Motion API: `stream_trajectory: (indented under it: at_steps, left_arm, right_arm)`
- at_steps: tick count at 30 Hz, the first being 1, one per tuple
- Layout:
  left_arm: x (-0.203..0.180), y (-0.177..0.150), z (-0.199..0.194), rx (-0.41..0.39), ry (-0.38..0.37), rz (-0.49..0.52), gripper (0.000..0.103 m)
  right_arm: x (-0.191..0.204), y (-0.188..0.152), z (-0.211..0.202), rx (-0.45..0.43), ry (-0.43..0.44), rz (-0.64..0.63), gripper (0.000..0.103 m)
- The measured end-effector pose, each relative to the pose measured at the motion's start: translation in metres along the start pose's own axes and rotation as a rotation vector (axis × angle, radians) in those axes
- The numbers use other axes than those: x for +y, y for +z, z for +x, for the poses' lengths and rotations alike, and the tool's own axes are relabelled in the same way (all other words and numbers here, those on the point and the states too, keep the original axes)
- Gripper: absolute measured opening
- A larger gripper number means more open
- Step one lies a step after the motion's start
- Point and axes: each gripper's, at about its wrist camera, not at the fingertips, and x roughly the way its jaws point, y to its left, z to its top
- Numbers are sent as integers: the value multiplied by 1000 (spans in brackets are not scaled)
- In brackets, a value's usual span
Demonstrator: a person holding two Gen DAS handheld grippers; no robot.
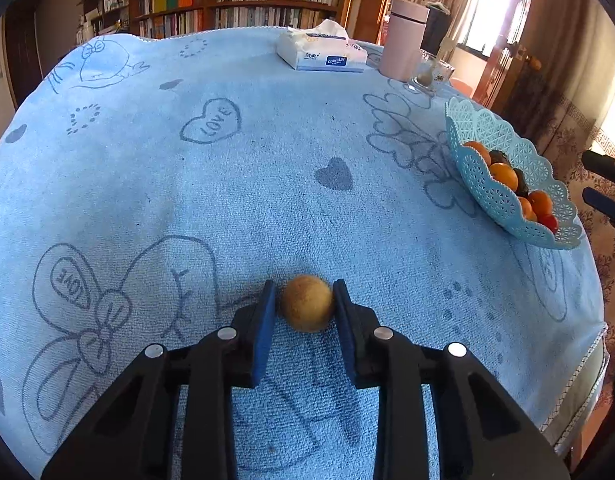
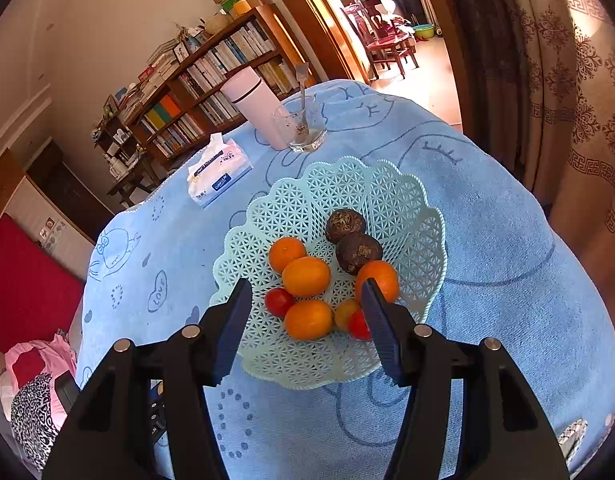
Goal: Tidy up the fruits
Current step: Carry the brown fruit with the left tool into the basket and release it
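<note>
Left tongs [image 1: 305, 296] pinching a small round yellow-brown fruit [image 1: 306, 303] between the blue pads [image 1: 267, 320], low over the light blue towel [image 1: 267, 152] spread across the surface. Off to the right, near the towel's edge and well apart from the pinched fruit, a pale blue lattice fruit basket [image 1: 487, 192] with orange fruits and darker ones showing over its rim.

Right tongs [image 2: 307, 292] spread wide and holding nothing, hanging above the near half of the same basket [image 2: 307, 200]. Inside the basket: several small oranges [image 2: 306, 276], two red cherry tomatoes [image 2: 279, 301], and two dark brown round fruits [image 2: 345, 226] touching each other at the far side.

Beyond the basket, a clear glass [image 2: 303, 130] with a spoon standing in it, just beside a pink thermos [image 2: 255, 108]. Left of those, a soft tissue pack [image 2: 217, 174] lying on the towel
</note>
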Motion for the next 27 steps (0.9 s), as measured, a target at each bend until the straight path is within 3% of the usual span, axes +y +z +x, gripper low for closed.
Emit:
stream_trajectory:
  at_steps: [5,12,27]
  left_arm:
    - [-7,4,-5,-8,4,13,26]
    - [-44,23,-19,-42,-18,93,26]
    - [-148,70,-12,-34,-223,212,26]
  right_arm:
    - [-1,2,-6,-20,4,-1,59]
    - [-12,17,-23,-82,4,7,59]
    - [-41,38,-52,-155,31,85,59]
